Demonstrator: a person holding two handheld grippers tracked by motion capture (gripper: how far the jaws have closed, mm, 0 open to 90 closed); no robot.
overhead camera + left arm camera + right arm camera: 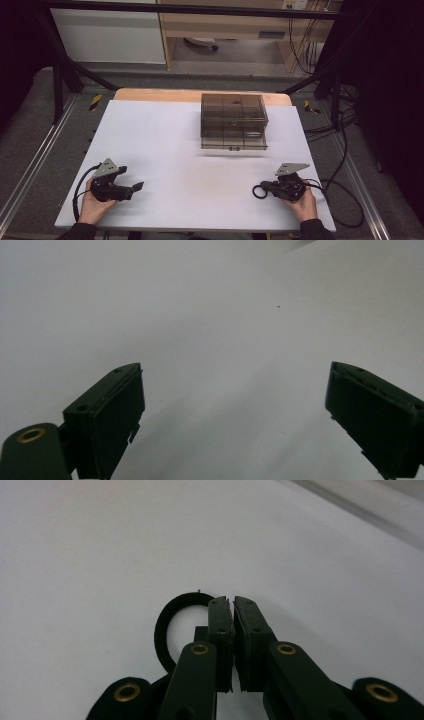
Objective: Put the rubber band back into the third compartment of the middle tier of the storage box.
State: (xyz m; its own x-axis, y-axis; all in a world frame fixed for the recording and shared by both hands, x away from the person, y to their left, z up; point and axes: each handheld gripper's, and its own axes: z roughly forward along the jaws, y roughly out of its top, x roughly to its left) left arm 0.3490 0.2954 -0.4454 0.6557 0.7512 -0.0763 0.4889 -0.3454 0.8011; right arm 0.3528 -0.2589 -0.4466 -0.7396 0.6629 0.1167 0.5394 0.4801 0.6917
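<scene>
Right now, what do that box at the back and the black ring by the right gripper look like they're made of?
Box: smoky see-through plastic, glossy; inner dividers show through its walls. Black ring: matte and dark, likely rubber or foam, uncertain. It lies beside the shut right gripper.

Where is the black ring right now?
In the high view the black ring lies on the white table at the right gripper tip, nearer the person than the tinted box.

Black ring (165,630), black grippers, white table (165,135), smoky brown see-through box (233,121)
</scene>
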